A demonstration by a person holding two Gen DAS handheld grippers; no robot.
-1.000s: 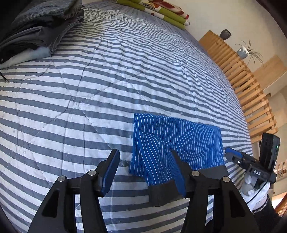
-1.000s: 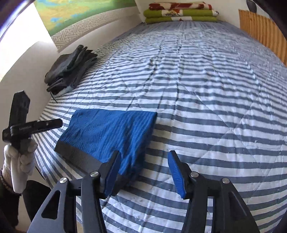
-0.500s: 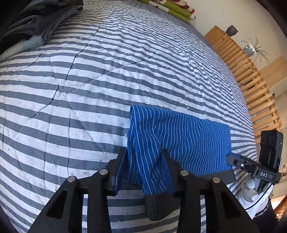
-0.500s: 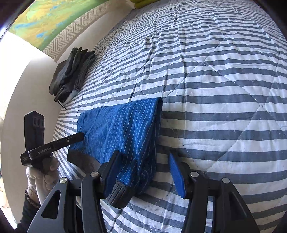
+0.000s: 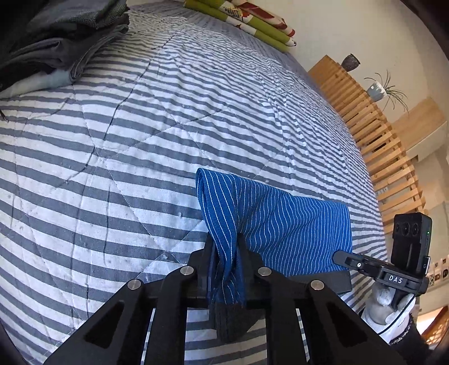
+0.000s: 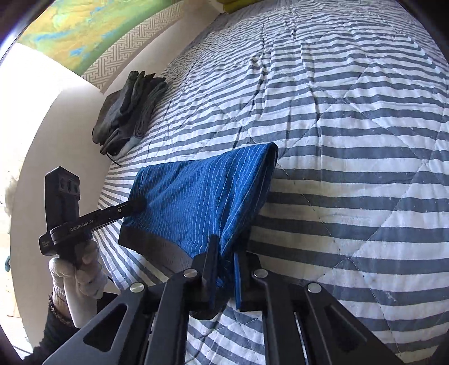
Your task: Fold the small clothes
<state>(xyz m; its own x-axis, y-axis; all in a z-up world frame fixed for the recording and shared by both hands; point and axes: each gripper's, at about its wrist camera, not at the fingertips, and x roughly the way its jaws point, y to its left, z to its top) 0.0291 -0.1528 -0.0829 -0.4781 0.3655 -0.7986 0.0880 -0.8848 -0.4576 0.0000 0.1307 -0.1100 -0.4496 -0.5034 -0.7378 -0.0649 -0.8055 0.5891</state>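
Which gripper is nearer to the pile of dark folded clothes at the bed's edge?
Left. The left gripper holds the blue striped garment on the side toward the pile of dark folded clothes; the right gripper holds its far side.

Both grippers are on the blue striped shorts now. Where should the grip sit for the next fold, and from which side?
Keep hold of the blue striped shorts at the two near waistband corners, left gripper and right gripper coming from the bed's near edge: the dark band is thick, and the far folded edge lies flat.

Bed with a quilted grey-and-white striped cover (image 5: 157, 134). At upper left, a pile of folded dark grey clothes (image 5: 56, 39). At the top edge, folded green and red blankets (image 5: 241, 22). Lower right of centre, blue pinstriped shorts (image 5: 291, 233), partly lifted.
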